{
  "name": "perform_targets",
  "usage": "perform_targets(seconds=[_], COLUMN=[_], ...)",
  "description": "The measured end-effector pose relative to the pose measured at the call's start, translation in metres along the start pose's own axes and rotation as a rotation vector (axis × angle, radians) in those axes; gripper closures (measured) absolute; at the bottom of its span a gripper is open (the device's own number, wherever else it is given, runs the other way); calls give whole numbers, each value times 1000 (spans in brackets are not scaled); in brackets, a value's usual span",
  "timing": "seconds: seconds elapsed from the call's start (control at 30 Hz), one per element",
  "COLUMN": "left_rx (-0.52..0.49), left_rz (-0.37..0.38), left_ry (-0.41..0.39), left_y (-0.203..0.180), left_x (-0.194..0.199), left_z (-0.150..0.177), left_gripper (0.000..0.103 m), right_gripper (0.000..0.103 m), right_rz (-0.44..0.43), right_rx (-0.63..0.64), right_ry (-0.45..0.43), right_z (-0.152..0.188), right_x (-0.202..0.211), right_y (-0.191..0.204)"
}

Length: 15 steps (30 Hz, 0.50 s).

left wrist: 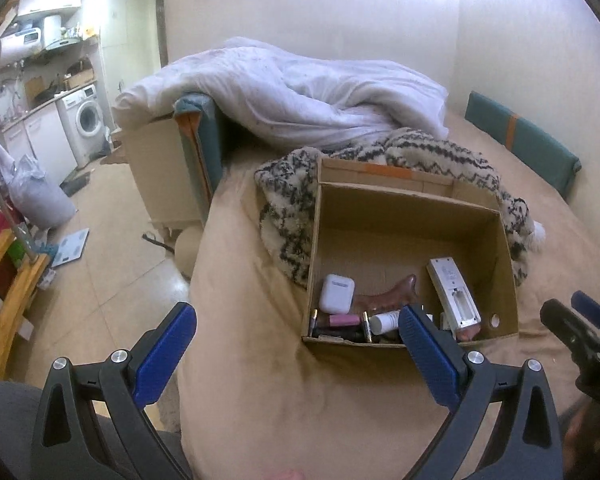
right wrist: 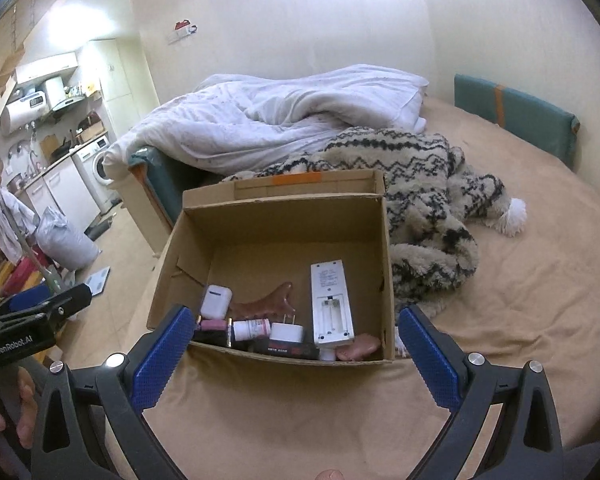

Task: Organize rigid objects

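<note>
An open cardboard box (left wrist: 504,256) (right wrist: 172,256) sits on the tan bed. Inside lie a white remote control (left wrist: 454,292) (right wrist: 331,300) with its battery bay open, a white earbud case (left wrist: 337,293) (right wrist: 216,301), a brown curved scraper (left wrist: 388,294) (right wrist: 264,304), a small white bottle (left wrist: 382,322) (right wrist: 252,329), a white plug (right wrist: 286,332), a pink piece (right wrist: 358,347) and several other small items. My left gripper (left wrist: 298,322) is open and empty, in front of the box's left corner. My right gripper (right wrist: 296,326) is open and empty, just before the box's near wall.
A black-and-cream shaggy blanket (left wrist: 288,200) (right wrist: 424,196) lies behind the box, with a white duvet (left wrist: 300,92) (right wrist: 260,120) beyond. A teal cushion (left wrist: 520,136) (right wrist: 516,112) leans on the wall. The bed edge drops to the floor at left, with a scale (left wrist: 70,246) there.
</note>
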State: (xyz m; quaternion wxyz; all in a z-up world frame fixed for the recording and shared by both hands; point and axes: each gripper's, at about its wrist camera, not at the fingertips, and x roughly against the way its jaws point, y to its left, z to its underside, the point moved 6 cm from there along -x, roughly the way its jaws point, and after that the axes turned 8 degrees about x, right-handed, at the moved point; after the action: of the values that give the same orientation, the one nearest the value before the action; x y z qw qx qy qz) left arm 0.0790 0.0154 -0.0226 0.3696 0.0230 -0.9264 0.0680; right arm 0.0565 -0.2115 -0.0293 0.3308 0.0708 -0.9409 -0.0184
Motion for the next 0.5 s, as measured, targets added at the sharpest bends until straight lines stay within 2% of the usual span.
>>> perform_targets(seconds=[0.5], left_rx=[-32], left_rz=[-3], left_ry=[-13], left_y=[-7], left_x=[1], left_z=[4], left_gripper=[2], right_gripper=[0], right_rz=[1], right_rx=[-6], right_ry=[0], right_z=[0], right_x=[2], right_y=[-2])
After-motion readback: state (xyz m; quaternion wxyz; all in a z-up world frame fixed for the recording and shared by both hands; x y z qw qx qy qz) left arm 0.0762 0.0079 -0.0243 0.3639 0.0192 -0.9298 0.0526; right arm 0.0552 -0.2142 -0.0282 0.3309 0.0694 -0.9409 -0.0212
